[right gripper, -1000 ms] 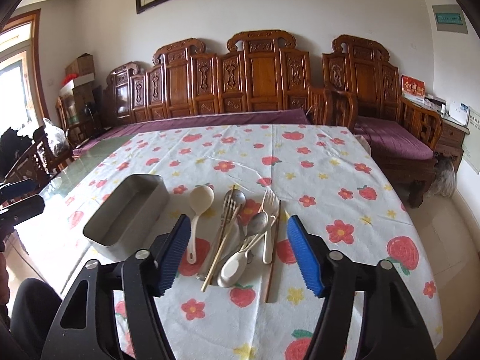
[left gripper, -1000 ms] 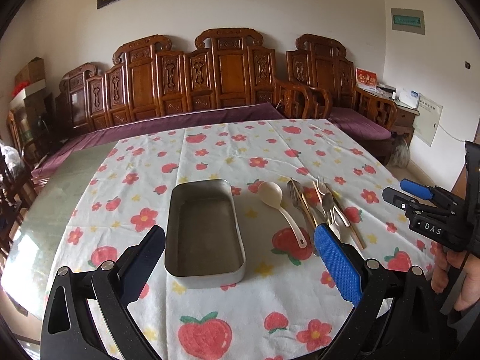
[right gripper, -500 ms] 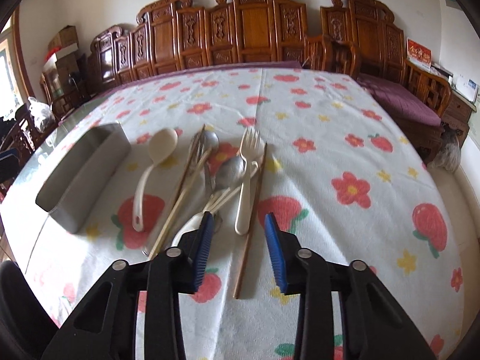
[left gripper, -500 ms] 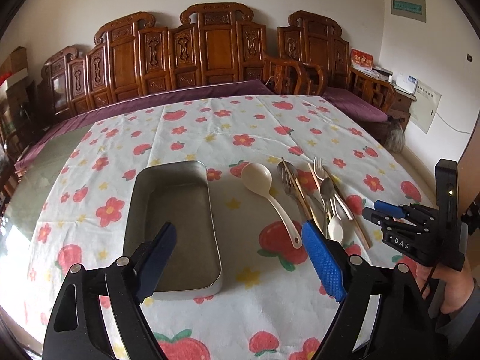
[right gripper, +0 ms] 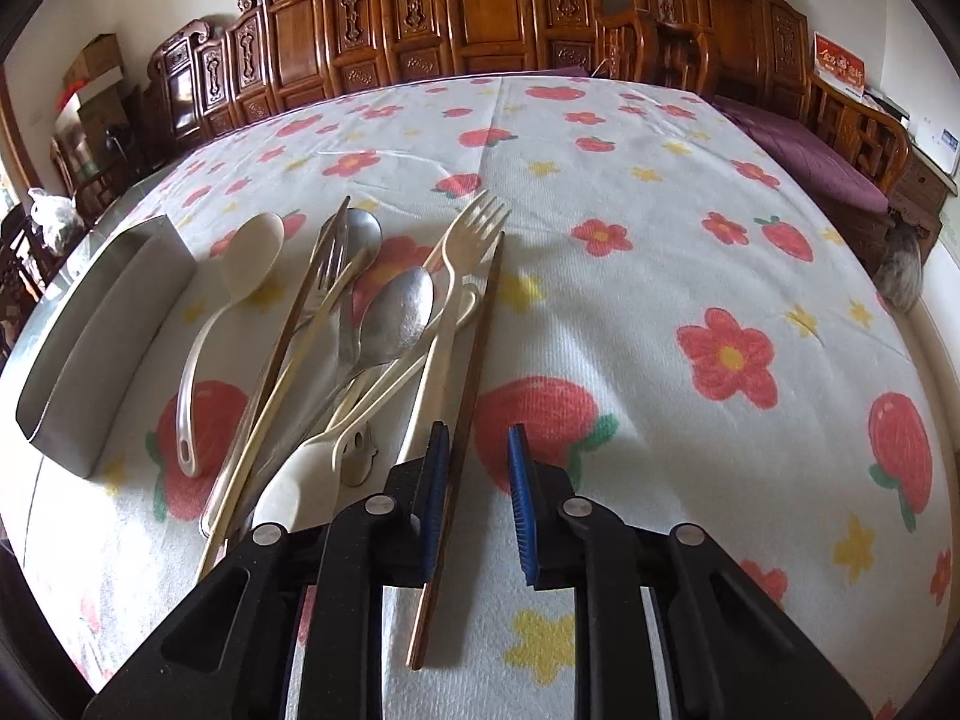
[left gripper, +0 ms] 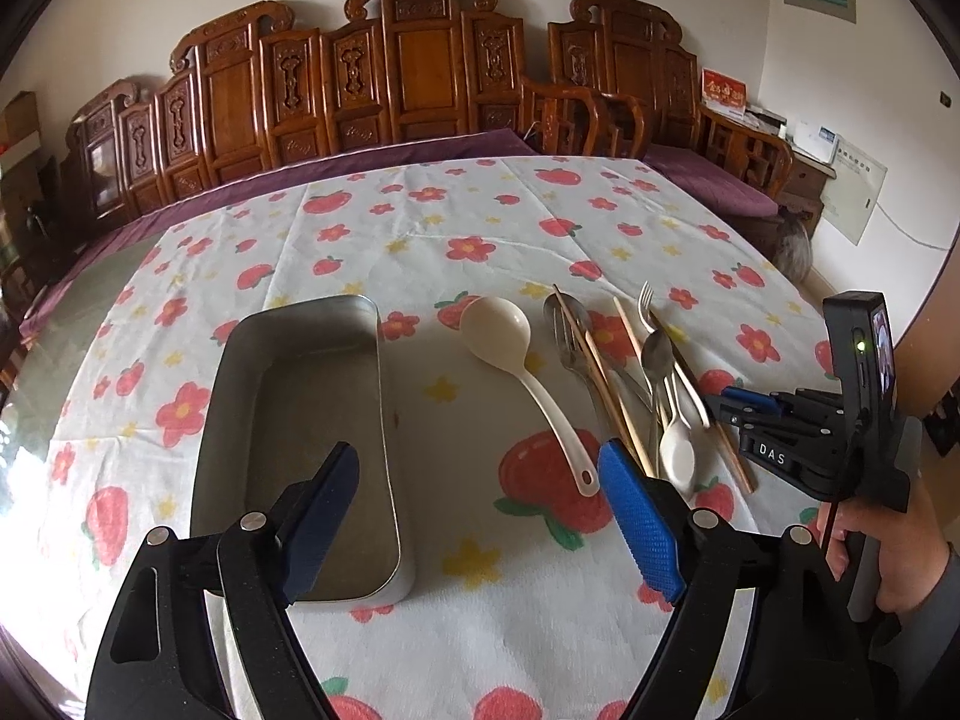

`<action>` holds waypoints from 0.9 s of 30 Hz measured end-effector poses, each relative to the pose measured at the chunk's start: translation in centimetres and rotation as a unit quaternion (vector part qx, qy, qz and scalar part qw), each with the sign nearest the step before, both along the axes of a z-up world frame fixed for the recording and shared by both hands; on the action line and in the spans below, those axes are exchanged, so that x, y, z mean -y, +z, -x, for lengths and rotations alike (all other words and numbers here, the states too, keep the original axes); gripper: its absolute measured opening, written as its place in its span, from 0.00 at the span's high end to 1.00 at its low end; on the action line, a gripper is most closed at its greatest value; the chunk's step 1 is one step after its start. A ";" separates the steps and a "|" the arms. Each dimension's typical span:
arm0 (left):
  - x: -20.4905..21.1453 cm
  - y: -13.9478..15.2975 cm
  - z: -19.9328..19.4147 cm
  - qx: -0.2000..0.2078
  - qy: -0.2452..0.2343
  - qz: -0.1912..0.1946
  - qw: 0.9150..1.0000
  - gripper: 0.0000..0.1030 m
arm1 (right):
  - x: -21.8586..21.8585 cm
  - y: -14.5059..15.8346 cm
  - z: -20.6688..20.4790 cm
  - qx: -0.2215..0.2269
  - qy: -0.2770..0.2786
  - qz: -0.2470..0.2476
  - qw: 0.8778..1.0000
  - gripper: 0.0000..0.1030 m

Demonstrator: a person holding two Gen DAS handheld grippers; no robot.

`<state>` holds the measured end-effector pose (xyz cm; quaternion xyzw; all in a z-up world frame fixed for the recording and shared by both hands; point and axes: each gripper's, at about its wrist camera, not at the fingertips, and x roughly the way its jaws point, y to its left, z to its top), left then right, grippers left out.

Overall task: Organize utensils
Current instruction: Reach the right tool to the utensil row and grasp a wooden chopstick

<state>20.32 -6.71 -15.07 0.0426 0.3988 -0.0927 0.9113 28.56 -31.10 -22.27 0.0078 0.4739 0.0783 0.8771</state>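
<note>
Tin left of ladle; utensil pile right.

Utensil pile likely crowds chopstick's left.

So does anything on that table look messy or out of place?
Yes: the utensils lie in a crossed heap on the tablecloth, spoons, forks and chopsticks overlapping, while the metal tray beside them holds nothing. One brown chopstick lies along the heap's right edge.
</note>
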 end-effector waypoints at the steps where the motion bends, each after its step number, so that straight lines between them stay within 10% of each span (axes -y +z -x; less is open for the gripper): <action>1: 0.1 0.0 -0.1 -0.001 0.001 0.001 1.000 0.24 | -0.2 0.0 0.1 0.001 0.003 0.009 1.000 0.80; 27: 4.0 -4.6 -5.7 -0.054 -0.002 -0.003 0.999 0.40 | 2.3 1.7 0.4 0.015 -0.024 -0.014 1.000 0.95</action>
